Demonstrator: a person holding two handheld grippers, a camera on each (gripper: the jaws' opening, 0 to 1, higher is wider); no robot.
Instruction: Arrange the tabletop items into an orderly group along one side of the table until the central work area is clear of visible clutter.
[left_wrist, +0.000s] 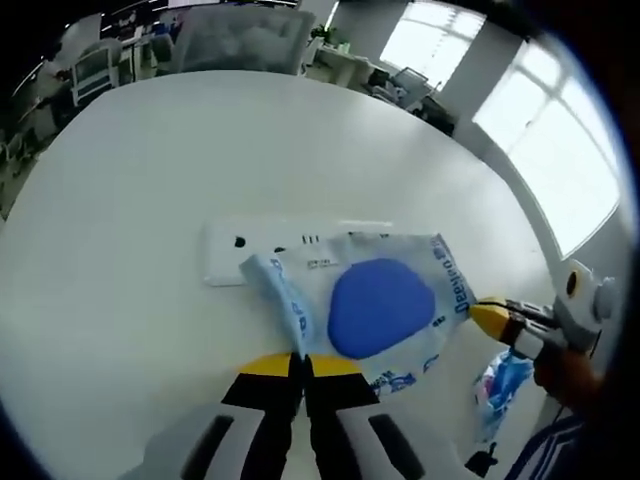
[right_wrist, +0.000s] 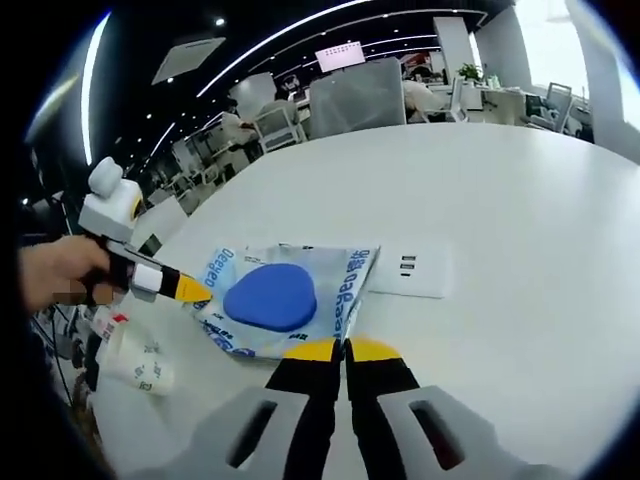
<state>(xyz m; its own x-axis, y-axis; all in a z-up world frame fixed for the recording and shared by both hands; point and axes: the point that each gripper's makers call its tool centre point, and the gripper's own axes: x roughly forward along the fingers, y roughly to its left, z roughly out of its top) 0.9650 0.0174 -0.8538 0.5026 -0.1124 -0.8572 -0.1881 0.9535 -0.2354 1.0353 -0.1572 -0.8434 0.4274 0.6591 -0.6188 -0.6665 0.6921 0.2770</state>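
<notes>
A clear plastic bag (left_wrist: 400, 262) with blue print holds a blue oval pad (left_wrist: 381, 306) and lies on the white table (left_wrist: 200, 140). My left gripper (left_wrist: 300, 358) is shut on the bag's near edge. The right gripper (left_wrist: 487, 314) comes in from the right, its yellow tip at the bag's far corner. In the right gripper view the same bag (right_wrist: 340, 270) and blue pad (right_wrist: 270, 297) lie just ahead, with my right gripper (right_wrist: 341, 347) shut on the bag's edge. The left gripper (right_wrist: 192, 291) reaches in from the left, held by a hand, its yellow tip on the opposite edge.
A flat white socket panel (left_wrist: 250, 252) (right_wrist: 410, 272) lies in the tabletop, partly under the bag. A white cup-like container (right_wrist: 135, 362) and a blue-and-white packet (left_wrist: 500, 388) sit beyond the table's edge. Office chairs (right_wrist: 355, 98) and desks stand past the far side.
</notes>
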